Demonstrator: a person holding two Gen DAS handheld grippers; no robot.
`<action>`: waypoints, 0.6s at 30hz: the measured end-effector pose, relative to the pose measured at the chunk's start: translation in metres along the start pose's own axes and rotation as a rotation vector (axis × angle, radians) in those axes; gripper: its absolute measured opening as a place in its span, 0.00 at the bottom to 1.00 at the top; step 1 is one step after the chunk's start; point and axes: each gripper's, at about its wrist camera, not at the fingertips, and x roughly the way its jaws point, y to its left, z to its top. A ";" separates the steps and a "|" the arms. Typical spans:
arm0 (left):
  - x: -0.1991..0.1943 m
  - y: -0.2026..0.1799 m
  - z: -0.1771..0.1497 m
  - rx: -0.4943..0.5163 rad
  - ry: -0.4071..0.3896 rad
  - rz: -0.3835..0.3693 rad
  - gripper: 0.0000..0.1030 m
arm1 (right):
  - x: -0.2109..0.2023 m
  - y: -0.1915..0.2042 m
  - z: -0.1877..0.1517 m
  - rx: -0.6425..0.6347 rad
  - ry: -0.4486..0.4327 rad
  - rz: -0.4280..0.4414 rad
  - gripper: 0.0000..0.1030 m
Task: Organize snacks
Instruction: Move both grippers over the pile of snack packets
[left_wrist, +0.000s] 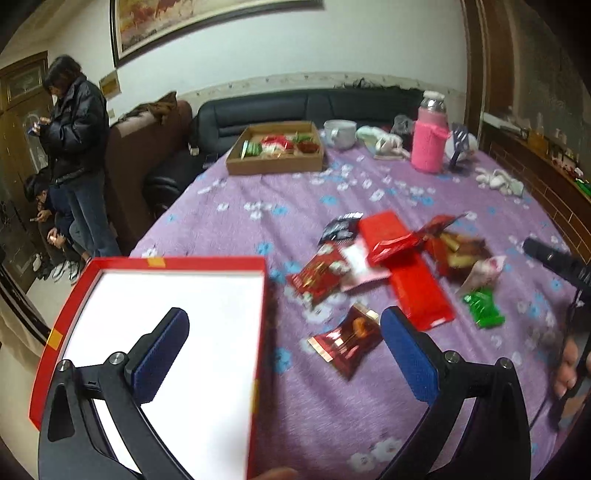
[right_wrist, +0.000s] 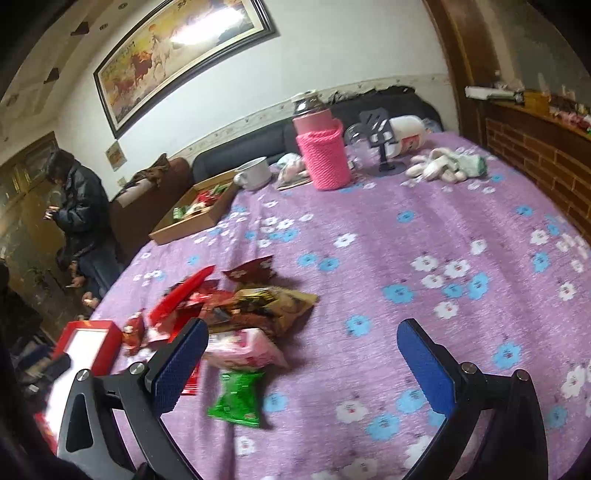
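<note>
A pile of snack packets lies on the purple flowered cloth: red packets (left_wrist: 410, 273), a dark red packet (left_wrist: 347, 341), a green packet (left_wrist: 484, 307). The right wrist view shows the same pile: the green packet (right_wrist: 236, 397), a pink one (right_wrist: 243, 349), a brown one (right_wrist: 266, 304). A red box with a white inside (left_wrist: 166, 332) sits at the near left; it also shows in the right wrist view (right_wrist: 88, 343). My left gripper (left_wrist: 284, 350) is open, its left finger over the box. My right gripper (right_wrist: 299, 365) is open and empty beside the green packet.
A cardboard tray with snacks (left_wrist: 275, 149) stands at the far side, by a white mug (left_wrist: 340, 133) and a pink-sleeved flask (left_wrist: 428, 136). White gloves (right_wrist: 443, 166) and a phone stand (right_wrist: 384, 147) lie far right. People stand left of the table, by the sofas.
</note>
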 end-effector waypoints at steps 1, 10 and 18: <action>0.003 0.004 -0.001 -0.007 0.011 0.004 1.00 | 0.002 0.002 0.001 0.008 0.014 0.022 1.00; 0.021 0.026 -0.007 -0.063 0.100 -0.004 0.90 | 0.062 0.035 0.004 -0.051 0.216 0.021 0.95; 0.032 -0.012 -0.008 0.013 0.145 -0.059 0.80 | 0.078 0.037 -0.014 -0.139 0.268 0.073 0.37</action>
